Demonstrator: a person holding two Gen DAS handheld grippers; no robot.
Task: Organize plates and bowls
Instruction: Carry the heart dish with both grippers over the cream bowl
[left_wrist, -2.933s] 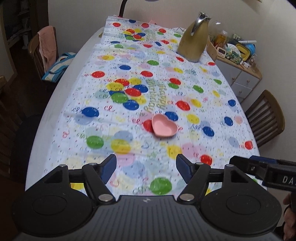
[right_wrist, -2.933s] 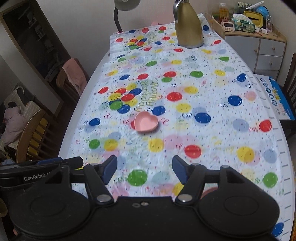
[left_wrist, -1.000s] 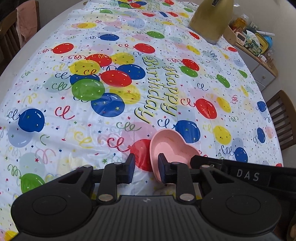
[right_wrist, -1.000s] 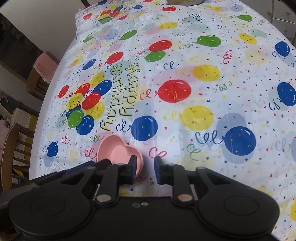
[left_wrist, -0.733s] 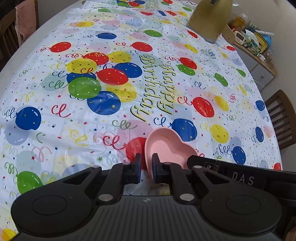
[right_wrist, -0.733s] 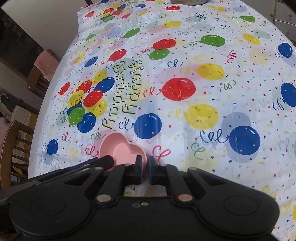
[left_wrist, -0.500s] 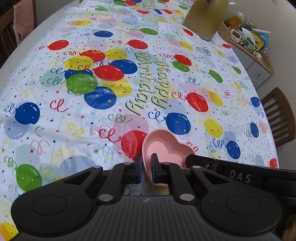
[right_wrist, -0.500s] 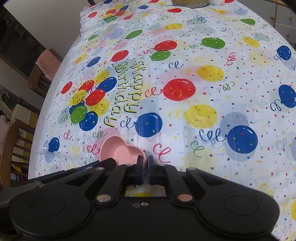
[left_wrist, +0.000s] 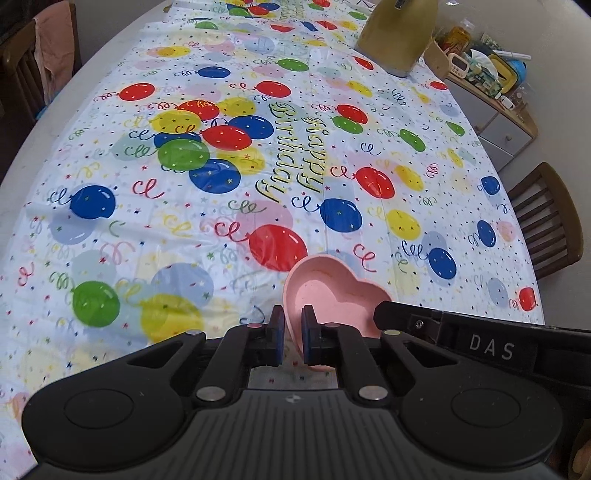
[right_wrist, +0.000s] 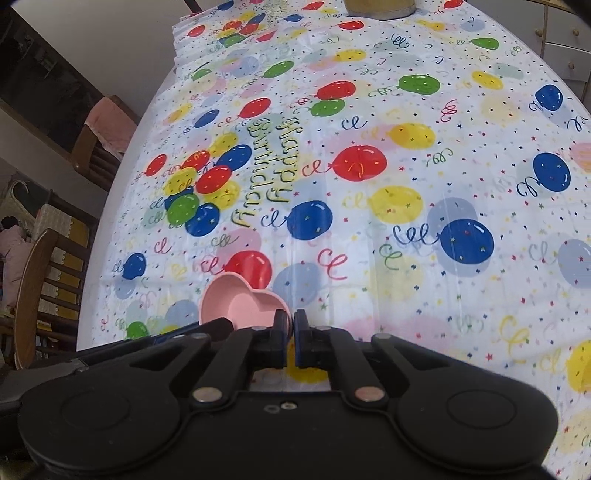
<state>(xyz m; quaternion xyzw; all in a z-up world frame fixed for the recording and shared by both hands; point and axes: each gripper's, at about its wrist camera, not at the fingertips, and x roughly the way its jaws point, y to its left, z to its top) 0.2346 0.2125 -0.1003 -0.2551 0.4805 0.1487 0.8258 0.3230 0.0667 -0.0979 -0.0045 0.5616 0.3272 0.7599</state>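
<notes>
Work has only begun: left gripper (left_wrist: 292, 334) and right gripper (right_wrist: 290, 333) each pinch the pink heart-shaped bowl's (left_wrist: 325, 291) rim, low in the frame; nowhere to put it shows.

Pink heart-shaped bowl (left_wrist: 334, 291), rim pinched

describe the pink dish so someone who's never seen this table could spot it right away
Start from the long table under the balloon-print "Happy Birthday" tablecloth. At its near end, just past the big red balloon, both tongs pinch opposite rims of one small bowl. It is plain pink and heart-shaped, the only dish there; the gold jug stands at the far end.
</notes>
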